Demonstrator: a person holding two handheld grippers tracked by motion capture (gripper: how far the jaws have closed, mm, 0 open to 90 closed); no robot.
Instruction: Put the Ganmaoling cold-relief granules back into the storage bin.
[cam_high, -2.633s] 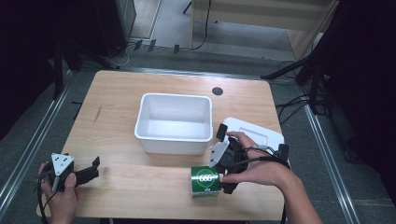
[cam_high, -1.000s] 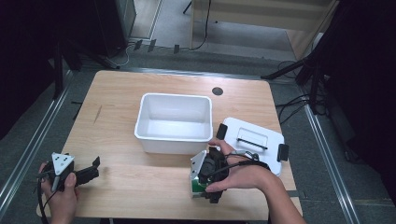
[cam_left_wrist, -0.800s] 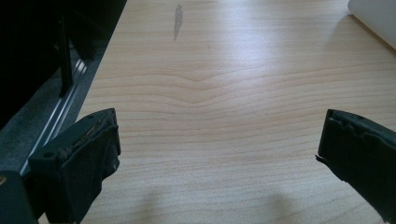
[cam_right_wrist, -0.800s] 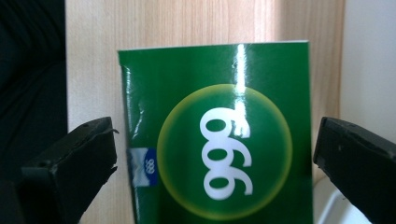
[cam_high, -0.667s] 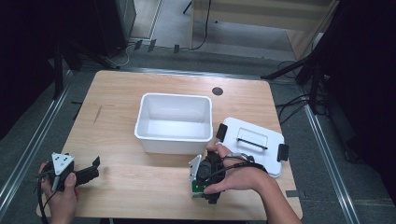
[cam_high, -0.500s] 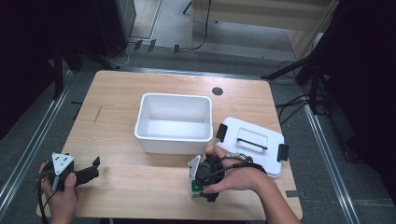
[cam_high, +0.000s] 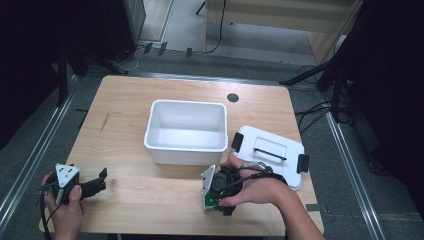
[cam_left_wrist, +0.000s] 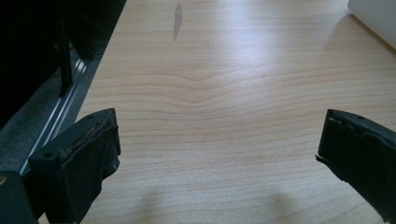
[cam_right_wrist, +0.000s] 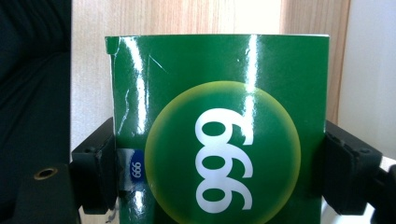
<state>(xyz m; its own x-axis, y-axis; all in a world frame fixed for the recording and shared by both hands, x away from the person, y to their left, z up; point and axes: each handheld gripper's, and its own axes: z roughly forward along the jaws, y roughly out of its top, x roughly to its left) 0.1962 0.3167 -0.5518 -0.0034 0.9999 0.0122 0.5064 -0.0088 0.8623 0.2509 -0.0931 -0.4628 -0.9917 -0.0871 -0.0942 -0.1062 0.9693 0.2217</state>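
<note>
High view: the right gripper (cam_high: 212, 192) is on the near part of the counter (cam_high: 130, 100), held in the person's right hand (cam_high: 252, 190), just in front of the white bin (cam_high: 186, 131). A green box (cam_high: 209, 201) lies under the gripper's front end, resting on the counter surface; only a sliver of it is visible past the hand. Just right of that hand lies a white lid (cam_high: 270, 155) with black latches at two ends and a dark handle bar on top, flat on the counter beside the bin.

Right gripper view: the green box (cam_right_wrist: 219, 130), glossy, with a yellow-green disc and white numerals, stands between the two black jaws. Each jaw sits against one side face of the box, one left and one right. The jaws have just been closing, with the box between them, and now press on it: grasp established. Pale counter wood shows above the box; the bin's white wall (cam_right_wrist: 369, 74) shows at the right edge.

Left gripper (cam_high: 85, 186): near-left corner of the counter, held in the left hand (cam_high: 67, 212), well apart from the box and bin. In the left gripper view its jaws stand wide apart, released, with bare counter (cam_left_wrist: 215, 93) between them and a corner of the bin (cam_left_wrist: 376, 18) at upper right.
</note>
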